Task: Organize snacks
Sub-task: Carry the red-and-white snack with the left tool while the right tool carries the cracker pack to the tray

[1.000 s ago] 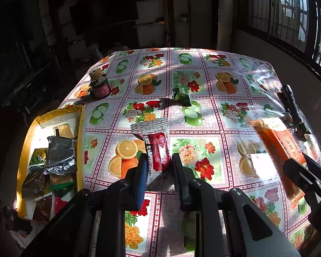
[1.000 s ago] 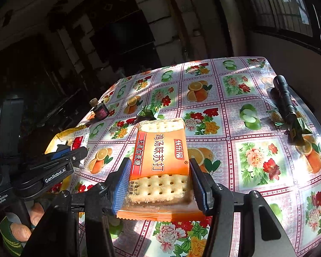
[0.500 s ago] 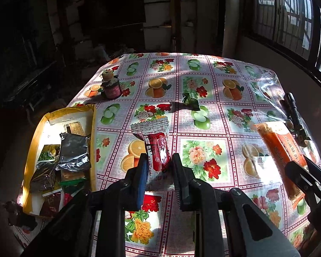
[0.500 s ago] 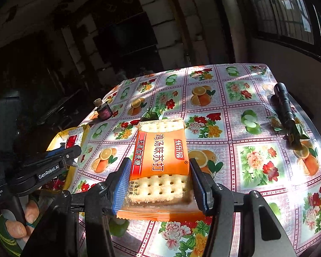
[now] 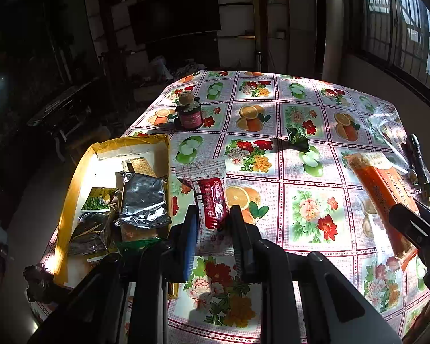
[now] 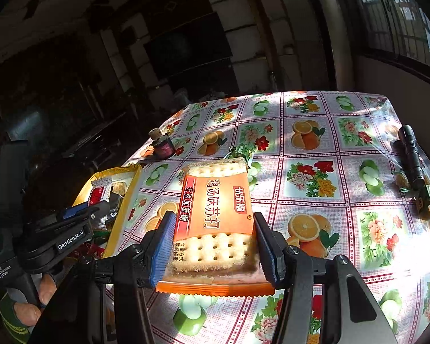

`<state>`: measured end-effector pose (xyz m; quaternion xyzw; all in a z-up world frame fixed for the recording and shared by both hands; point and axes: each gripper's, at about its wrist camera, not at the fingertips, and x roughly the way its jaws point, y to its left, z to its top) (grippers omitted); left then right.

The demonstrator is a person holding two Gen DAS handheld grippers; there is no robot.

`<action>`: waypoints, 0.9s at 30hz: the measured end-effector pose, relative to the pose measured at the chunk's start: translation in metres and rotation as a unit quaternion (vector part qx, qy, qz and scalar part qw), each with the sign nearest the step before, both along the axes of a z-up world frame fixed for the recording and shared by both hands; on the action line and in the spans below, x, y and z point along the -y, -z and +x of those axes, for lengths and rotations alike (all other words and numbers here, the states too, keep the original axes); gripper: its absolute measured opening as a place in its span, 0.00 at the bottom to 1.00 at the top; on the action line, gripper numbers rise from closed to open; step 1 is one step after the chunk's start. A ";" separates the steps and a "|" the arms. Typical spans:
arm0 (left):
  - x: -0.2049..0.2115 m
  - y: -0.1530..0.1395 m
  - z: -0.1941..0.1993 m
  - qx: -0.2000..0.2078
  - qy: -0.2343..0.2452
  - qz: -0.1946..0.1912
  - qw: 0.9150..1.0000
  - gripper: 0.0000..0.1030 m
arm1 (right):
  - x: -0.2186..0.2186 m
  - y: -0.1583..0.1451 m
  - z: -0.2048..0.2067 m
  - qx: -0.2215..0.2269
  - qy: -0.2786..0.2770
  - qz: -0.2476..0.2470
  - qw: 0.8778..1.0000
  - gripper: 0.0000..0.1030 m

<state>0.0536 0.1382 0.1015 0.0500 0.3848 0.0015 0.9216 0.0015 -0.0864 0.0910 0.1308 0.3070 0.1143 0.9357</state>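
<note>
Red snack bar | clamped in left gripper | beside yellow box

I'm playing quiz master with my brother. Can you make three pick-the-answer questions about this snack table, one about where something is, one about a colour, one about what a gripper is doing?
1. Where is the little jar?
A. in the box
B. on the tablecloth beyond the box
C. in a gripper

2. What colour is the cracker pack's wrapper?
A. orange
B. blue
C. purple

3. What is the left gripper doing?
A. hanging open and empty
B. gripping the torch
C. shut on a red snack bar

Answers:
1 B, the jar stands on the tablecloth past the yellow box.
2 A, the pack in the right gripper is orange.
3 C, the red snack bar sits pinched between its pads.
</note>
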 end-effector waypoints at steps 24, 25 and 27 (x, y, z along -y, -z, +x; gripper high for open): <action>-0.082 0.007 0.008 -0.003 -0.065 -0.017 0.998 0.21 | -0.096 -0.001 0.036 -0.005 -0.098 -0.012 0.995 0.56; -0.085 0.008 0.008 -0.004 -0.067 -0.018 0.998 0.21 | -0.100 -0.001 0.037 -0.005 -0.103 -0.013 0.995 0.56; -0.090 0.010 0.010 -0.007 -0.071 -0.020 0.997 0.21 | -0.108 0.000 0.040 -0.006 -0.111 -0.015 0.994 0.56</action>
